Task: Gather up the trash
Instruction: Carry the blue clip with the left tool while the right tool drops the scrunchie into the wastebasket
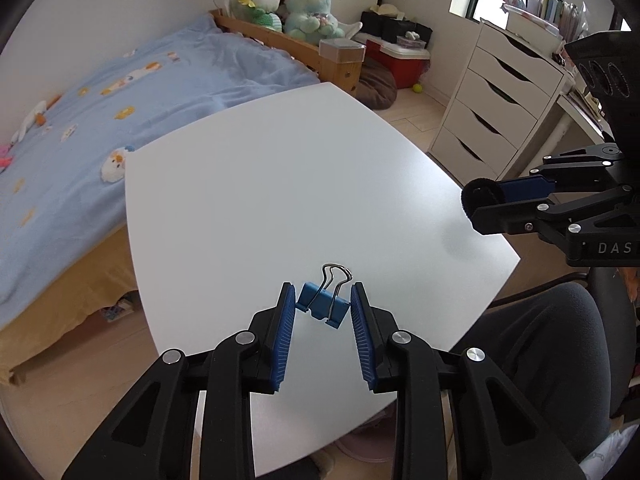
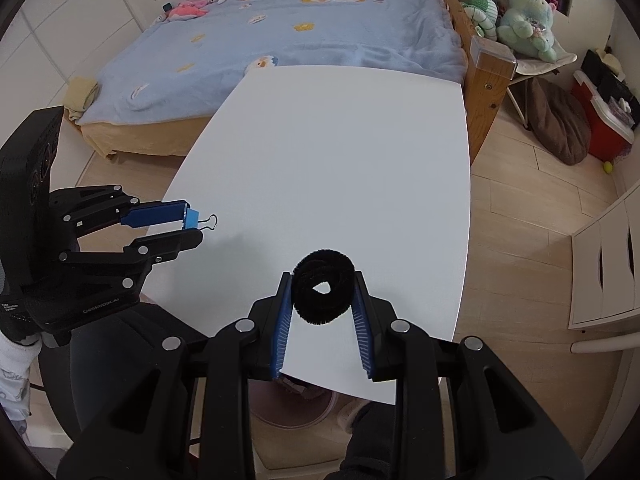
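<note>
Blue plastic and bent wire make up the one binder clip (image 1: 323, 305) pinched between the pads of my left gripper (image 1: 322, 300); its long axis runs crosswise from pad to pad, and its wire handles point forward, away from me. One black fuzzy ring (image 2: 324, 287) sits clamped at the tips of my right gripper (image 2: 323, 289), its hole facing back toward my camera. Both grippers hang over the near edge of the white surface (image 2: 340, 152). Beyond it lies one bed (image 2: 304, 24).
</note>
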